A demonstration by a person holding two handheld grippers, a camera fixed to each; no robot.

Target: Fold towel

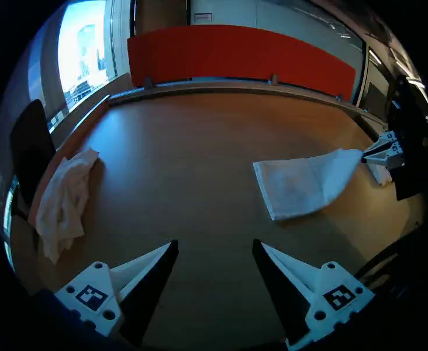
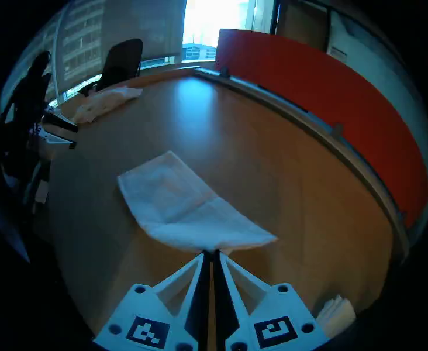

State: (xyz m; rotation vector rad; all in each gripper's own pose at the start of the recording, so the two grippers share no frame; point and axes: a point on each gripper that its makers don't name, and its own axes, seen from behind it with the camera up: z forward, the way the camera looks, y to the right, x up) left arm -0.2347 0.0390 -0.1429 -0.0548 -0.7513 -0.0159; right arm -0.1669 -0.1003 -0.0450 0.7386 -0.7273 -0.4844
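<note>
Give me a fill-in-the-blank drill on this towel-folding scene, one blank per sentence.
The right claw is ____ on a corner of the spread towel. The left claw is ____ and holds nothing. The partition behind the table is ____.
Missing words: shut; open; red.

The left claw (image 1: pixel 214 275) is wide open, its two fingers well apart with nothing between them. It is held low and well apart from the towel (image 1: pixel 301 184), which lies ahead of it and to its right. The right claw (image 2: pixel 212 257) is closed, with both fingers pressed together on one corner of the towel; in the left gripper view it is at the towel's far right end, holding that end a little raised.
</note>
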